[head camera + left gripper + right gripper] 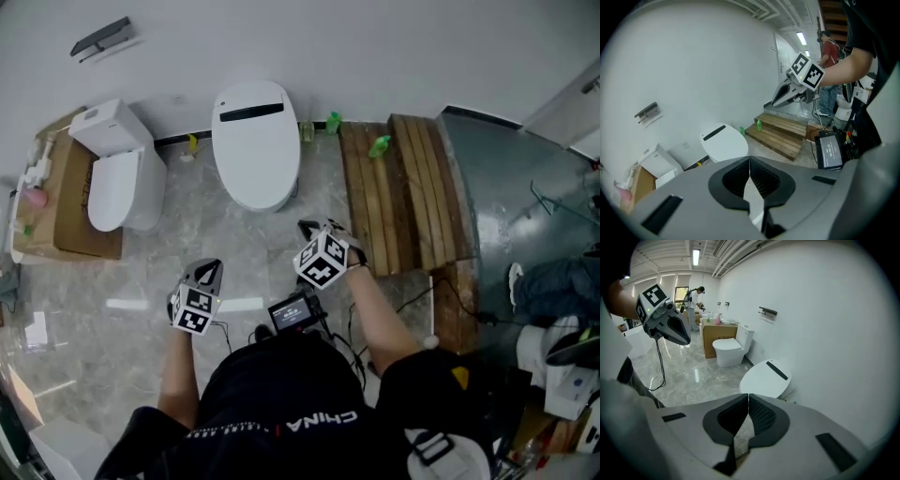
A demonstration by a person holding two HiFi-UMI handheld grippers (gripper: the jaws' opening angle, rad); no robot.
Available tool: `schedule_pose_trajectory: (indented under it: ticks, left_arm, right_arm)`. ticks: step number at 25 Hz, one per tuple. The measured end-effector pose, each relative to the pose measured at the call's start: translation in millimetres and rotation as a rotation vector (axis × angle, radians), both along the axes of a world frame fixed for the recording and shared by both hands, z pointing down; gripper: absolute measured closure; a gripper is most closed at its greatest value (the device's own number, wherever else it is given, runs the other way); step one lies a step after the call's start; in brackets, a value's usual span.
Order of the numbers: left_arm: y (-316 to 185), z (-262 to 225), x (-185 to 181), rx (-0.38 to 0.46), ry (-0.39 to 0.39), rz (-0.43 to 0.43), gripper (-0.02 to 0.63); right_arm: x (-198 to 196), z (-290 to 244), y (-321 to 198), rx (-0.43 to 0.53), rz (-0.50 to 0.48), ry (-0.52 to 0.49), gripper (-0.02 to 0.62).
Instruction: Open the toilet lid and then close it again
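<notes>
The white toilet (255,141) stands against the far wall, its lid down flat with a black strip near the hinge. It also shows in the left gripper view as toilet (723,143) and in the right gripper view as toilet (766,378). My left gripper (210,269) hovers over the floor in front of it, shut and empty. My right gripper (307,227) is nearer the bowl's front right, also shut with nothing between its fingers. Neither touches the toilet. In each gripper view the jaws meet in a closed line: left gripper (750,161), right gripper (748,397).
A second toilet (117,173) with a tank stands at the left beside a cardboard box (70,202). Wooden steps (403,187) lie at the right, with green bottles (379,145) at their far end. A small screen (292,314) hangs at the person's chest, with cables below it.
</notes>
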State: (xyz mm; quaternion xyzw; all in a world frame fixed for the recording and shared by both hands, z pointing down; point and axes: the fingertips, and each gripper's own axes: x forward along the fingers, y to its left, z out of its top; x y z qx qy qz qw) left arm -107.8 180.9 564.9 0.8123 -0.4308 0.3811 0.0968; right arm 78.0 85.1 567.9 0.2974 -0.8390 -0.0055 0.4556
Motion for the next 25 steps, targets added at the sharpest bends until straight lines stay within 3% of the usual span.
schedule_pose_trajectory:
  ticks: [5,11,17,25]
  left_arm:
    - [74.1,10.2,-15.9,-0.008,-0.024,0.071,0.595]
    - [127.3,22.1,-12.5,-0.023,0.024,0.130,0.595]
    - [129.6,10.7,1.2,0.010,0.022,0.147,0.595]
    - [107.5,-10.4,38.2,0.040,0.011,0.095,0.595]
  right_arm:
    - [-21.1,-3.6,79.5,0.034,0.028,0.017,0.580]
    - [-25.3,-6.5,154.7,0.051,0.041,0.042,0.580]
    - [-20.4,-16.3,176.6,0.088,0.050,0.048,0.580]
    - [-8.7,-27.2,177.2,0.098,0.063,-0.002,0.581]
